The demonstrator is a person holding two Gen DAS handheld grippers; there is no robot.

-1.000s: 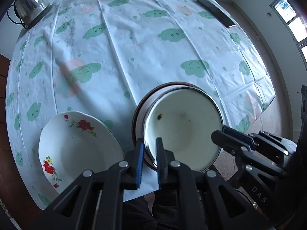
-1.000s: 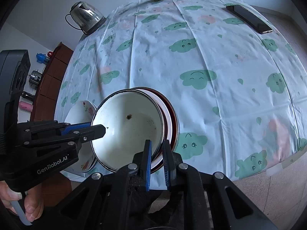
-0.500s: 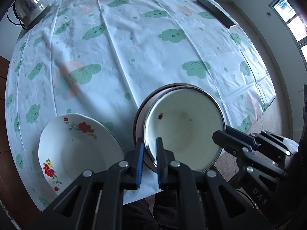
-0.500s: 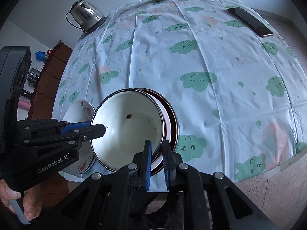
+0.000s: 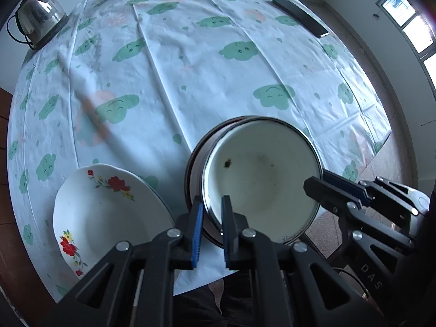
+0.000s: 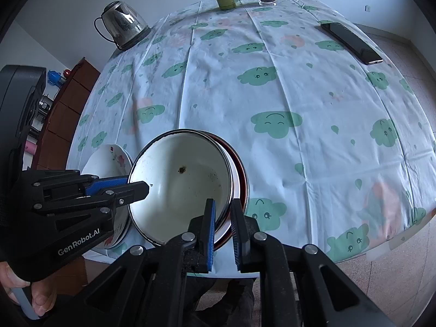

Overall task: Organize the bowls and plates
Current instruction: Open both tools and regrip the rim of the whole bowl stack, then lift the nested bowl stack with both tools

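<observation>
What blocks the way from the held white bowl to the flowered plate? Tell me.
Nothing visible does. The white enamel bowl, clamped at opposite rims by the left hand-held gripper and right hand-held gripper, sits beside the white flower-patterned plate; only bare cloud-print tablecloth shows between them.

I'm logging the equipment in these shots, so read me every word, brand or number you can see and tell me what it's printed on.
"GenRobot.AI": white lettering on the body of the left gripper, right wrist view.
"DAS": on the body of the right gripper, left wrist view; the lettering runs on out of view, so it may be only part of a word.
Nothing readable on the enamel bowl, floral plate, kettle or phone.
</observation>
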